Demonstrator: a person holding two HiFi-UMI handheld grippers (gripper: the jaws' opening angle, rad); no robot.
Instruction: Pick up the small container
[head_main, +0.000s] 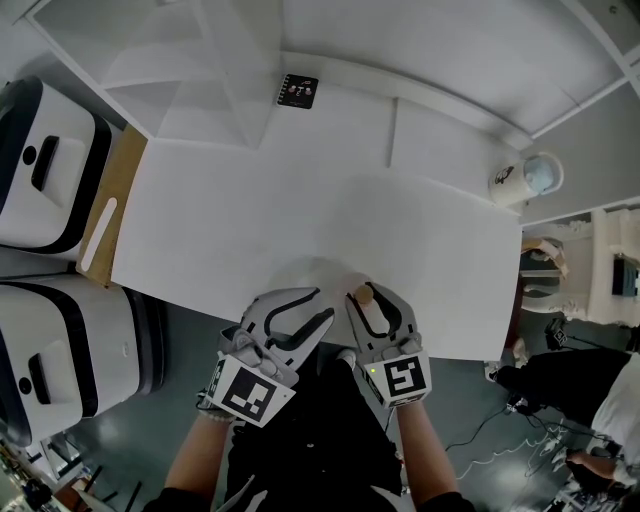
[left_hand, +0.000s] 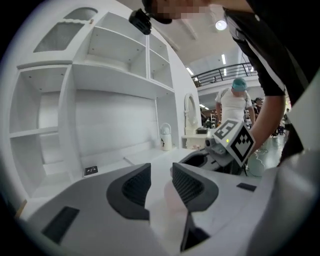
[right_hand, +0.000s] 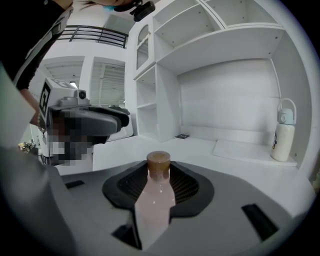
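Only the right gripper view shows the grip properly. My right claw (right_hand: 159, 174) is clamped on the small container (right_hand: 158, 192), a pale pink bottle w/ a brown cap. Its neck sits between the ribbed pads and the cap pokes past them. The head view gives just the cap, over the near edge of the white table (head_main: 250, 200). The left gripper view has my left claw (left_hand: 161, 174) w/ jaws a little apart, pads pressing on nothing. It also catches the right claw's marker cube (left_hand: 235, 140) to its right and a person (left_hand: 234, 102) far off. A white flask (right_hand: 283, 131) stands far right, and a black card (head_main: 298, 91) lies far back by the shelf unit (right_hand: 165, 55). Both forearms come in from the near edge, claws side by side, pointing away and slightly down.
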